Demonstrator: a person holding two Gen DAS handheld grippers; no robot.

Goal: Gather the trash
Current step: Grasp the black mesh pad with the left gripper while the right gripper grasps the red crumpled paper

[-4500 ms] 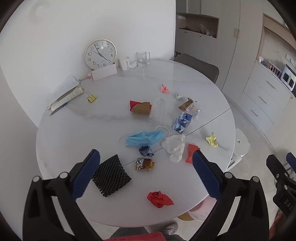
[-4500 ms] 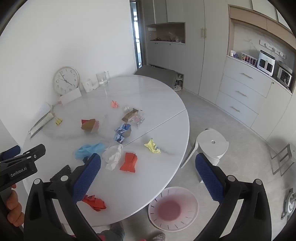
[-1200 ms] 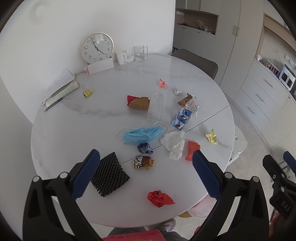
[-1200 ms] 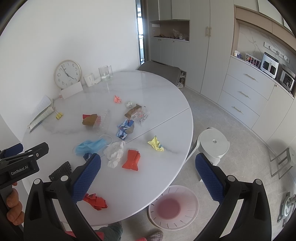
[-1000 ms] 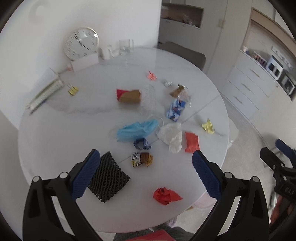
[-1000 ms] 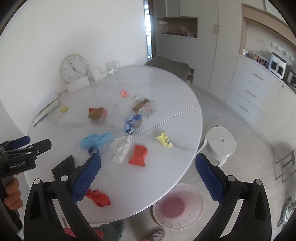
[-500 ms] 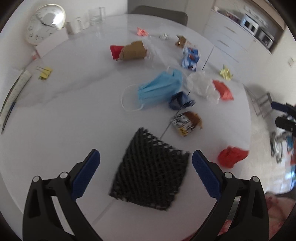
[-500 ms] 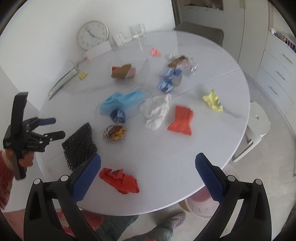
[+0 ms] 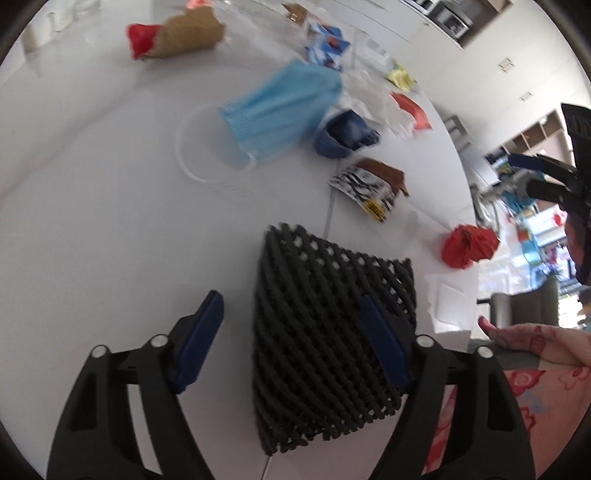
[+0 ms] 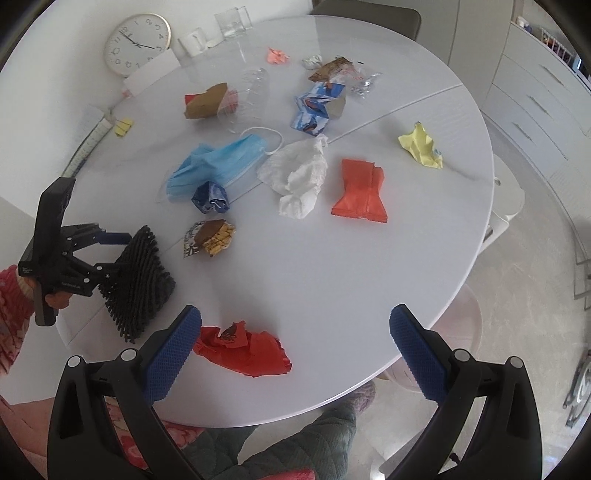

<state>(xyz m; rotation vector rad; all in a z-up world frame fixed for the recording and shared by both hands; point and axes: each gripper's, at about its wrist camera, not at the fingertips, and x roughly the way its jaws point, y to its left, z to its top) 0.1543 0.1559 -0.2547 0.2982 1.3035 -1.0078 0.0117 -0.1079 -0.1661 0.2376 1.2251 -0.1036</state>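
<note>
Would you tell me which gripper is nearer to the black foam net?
Left. The left gripper straddles the black foam net, its jaws closing in around it. The right gripper hangs open farther along the table edge, above the crumpled red wrapper.

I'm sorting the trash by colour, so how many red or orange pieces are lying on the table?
3: a crumpled red wrapper at the near edge, an orange packet right of the white tissue, and red paper behind the brown cone. Others may be hidden.

At the upper left of the right wrist view, a round wall clock (image 10: 137,43) leans behind a white card (image 10: 150,74). Beside them stand a white mug (image 10: 192,43) and a clear glass (image 10: 232,23). A yellow binder clip (image 10: 123,126) lies at left on the white bench (image 10: 424,229).
</note>
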